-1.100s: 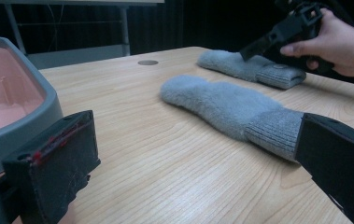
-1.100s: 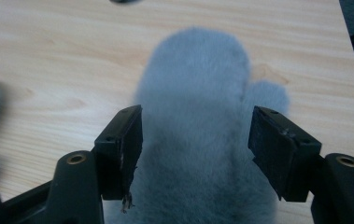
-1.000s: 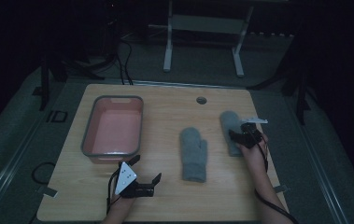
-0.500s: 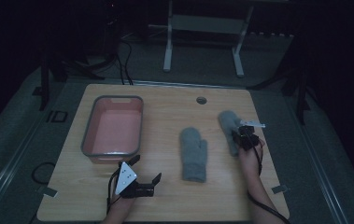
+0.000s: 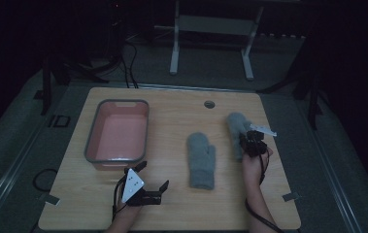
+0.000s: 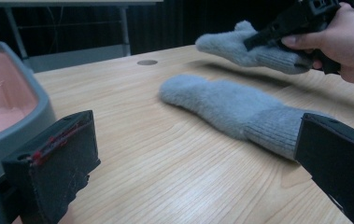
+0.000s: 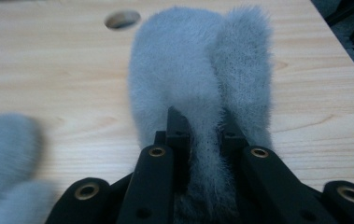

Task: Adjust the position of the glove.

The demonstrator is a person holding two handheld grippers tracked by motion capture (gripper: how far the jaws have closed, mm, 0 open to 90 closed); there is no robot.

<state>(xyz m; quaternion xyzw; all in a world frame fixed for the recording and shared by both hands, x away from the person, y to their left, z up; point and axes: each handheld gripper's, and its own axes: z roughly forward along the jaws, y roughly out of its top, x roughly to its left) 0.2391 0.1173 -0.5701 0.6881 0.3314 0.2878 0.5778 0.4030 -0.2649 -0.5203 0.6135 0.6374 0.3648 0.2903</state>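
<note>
Pinching the ribbed cuff of a fuzzy grey mitten [image 7: 198,93], the right gripper [image 7: 201,128] has just closed at the wooden table's [image 5: 172,116] far right. The left gripper [image 5: 152,187] rests wide apart, near left, beside a smooth pink tub [image 5: 92,141]; a second mitten [image 5: 201,160] lies flat between them.

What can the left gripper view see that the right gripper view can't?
The left gripper view alone shows the pink tub, the person's right hand, and the whole flat mitten. The right gripper view alone shows the right tongs pinching the lifted mitten up close. Both show the two grey mittens, the wooden table and its round hole.
</note>
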